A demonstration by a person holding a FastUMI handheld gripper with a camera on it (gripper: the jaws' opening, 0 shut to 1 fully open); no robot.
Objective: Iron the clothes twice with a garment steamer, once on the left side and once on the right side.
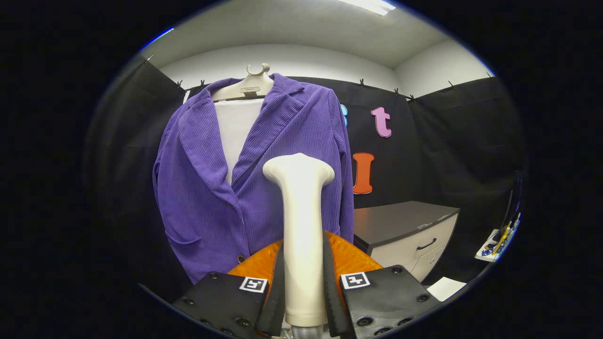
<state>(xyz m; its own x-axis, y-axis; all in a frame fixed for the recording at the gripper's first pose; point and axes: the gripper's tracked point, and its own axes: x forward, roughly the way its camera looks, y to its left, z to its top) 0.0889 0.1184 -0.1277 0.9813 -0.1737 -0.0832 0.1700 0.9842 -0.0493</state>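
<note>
I see my gripper (pixel 301 287) pointing forward and a little upward. Its two fingers (pixel 275 292) stand close together, one at each side of the steamer handle (pixel 301 226), and both press on it, so the grip is closed around the handle. The handle rises straight up between them and goes beyond the fingertips.

The garment steamer (pixel 301 226) stands clamped between the tongs (pixel 302 287), its base cut off below them. Its handle hides part of the purple jacket's (pixel 207 188) front and hem. Small items in a tray (pixel 494 242) near the cabinet (pixel 405 230) are too small to identify.
</note>
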